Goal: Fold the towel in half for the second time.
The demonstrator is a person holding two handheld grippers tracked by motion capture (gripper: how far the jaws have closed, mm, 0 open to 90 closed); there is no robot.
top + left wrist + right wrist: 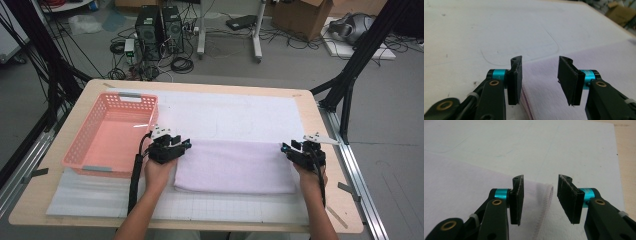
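Observation:
A pale lilac towel (235, 167) lies folded flat on the white mat (235, 115), long side across the table. My left gripper (182, 145) sits at the towel's far left corner, open. In the left gripper view my left gripper (540, 80) has its jaws apart over the stacked folded edge of the towel (604, 57), and the pads do not press on it. My right gripper (289, 148) is at the far right corner, also open. In the right gripper view my right gripper (540, 198) straddles the hemmed corner of the towel (461, 182) with its jaws apart.
A pink plastic basket (80, 150) stands on the left of the table, just beside my left hand. The mat's bare surface (499, 30) stretches beyond the towel. The wooden table edge (626, 157) runs close on the right.

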